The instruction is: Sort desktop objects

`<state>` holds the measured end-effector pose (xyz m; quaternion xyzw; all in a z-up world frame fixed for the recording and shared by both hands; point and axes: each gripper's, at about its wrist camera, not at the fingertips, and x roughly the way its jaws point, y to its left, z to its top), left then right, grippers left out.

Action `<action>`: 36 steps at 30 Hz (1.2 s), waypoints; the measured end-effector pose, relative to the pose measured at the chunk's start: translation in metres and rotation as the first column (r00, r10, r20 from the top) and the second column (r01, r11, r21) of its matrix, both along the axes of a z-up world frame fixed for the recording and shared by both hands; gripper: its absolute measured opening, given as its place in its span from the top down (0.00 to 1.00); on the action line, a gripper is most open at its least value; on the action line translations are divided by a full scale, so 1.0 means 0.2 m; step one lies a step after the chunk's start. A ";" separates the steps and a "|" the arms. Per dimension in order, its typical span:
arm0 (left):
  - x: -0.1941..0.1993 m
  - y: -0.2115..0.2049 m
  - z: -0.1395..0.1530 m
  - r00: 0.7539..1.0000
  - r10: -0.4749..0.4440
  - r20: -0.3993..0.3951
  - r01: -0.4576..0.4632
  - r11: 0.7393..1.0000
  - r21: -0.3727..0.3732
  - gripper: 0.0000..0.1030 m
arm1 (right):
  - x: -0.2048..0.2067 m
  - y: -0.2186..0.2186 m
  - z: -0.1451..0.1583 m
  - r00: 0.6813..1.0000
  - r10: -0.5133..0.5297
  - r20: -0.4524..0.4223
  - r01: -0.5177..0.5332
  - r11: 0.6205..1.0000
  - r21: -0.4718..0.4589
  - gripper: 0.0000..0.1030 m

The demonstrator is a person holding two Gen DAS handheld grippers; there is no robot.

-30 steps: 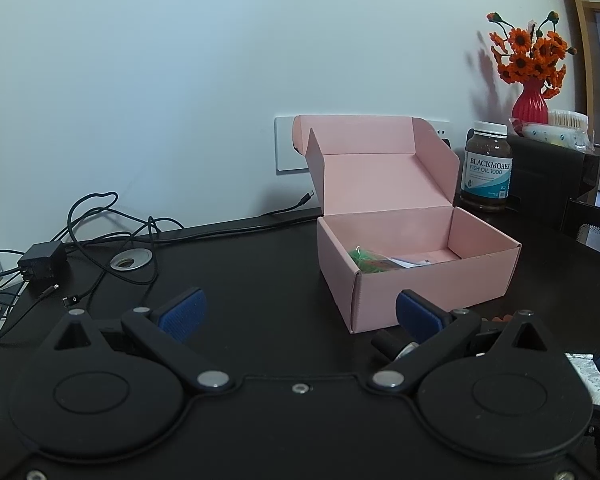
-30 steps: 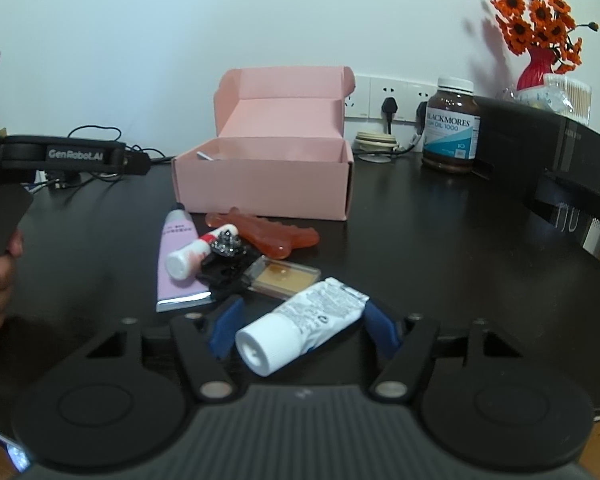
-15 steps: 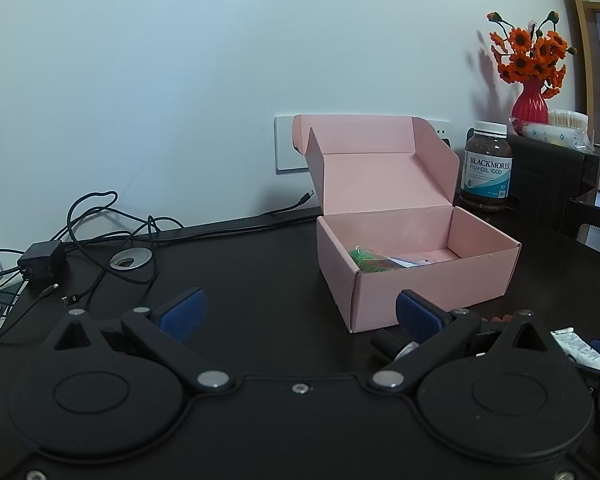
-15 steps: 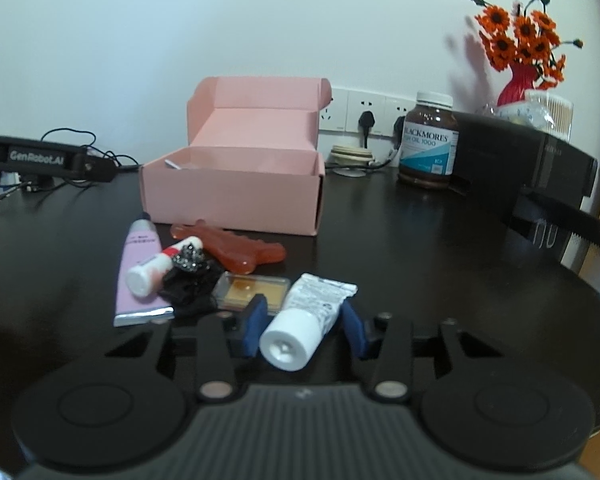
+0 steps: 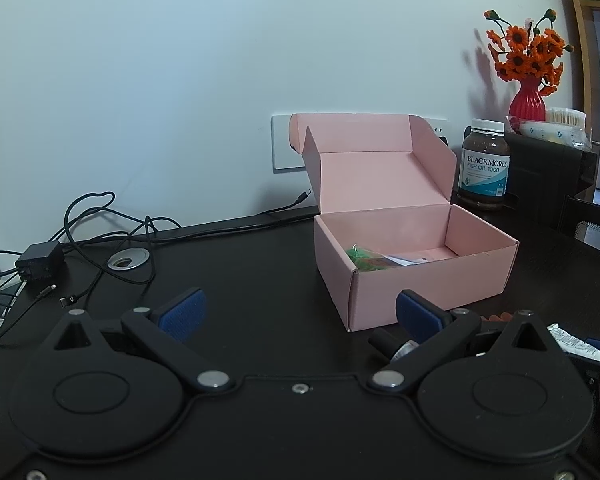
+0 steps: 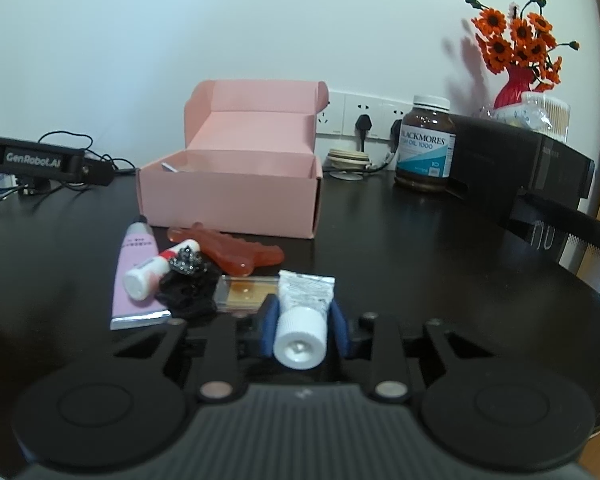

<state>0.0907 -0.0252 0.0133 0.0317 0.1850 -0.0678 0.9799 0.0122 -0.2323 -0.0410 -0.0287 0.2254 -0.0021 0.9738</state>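
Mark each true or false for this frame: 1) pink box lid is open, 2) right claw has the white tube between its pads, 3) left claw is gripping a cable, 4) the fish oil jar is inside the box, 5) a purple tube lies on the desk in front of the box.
1) The pink box lid is open. True.
2) The right claw has the white tube between its pads. True; its jaws are closing on the tube.
3) The left claw grips a cable. False: it is open with nothing between the pads.
4) The fish oil jar is inside the box. False: it stands on the desk to the box's right.
5) A purple tube lies in front of the box. True.
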 end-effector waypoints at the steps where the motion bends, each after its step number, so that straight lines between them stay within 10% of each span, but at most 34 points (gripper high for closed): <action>1: 0.00 0.00 0.00 1.000 0.000 -0.003 0.000 1.000 -0.001 0.00 | 0.00 0.00 0.00 1.000 -0.002 0.000 0.002 1.000 0.003 0.73; 36: 0.01 -0.02 -0.01 1.000 -0.003 -0.011 0.004 1.000 0.022 0.00 | 0.07 -0.08 0.08 0.999 -0.049 0.006 0.049 0.999 0.015 0.73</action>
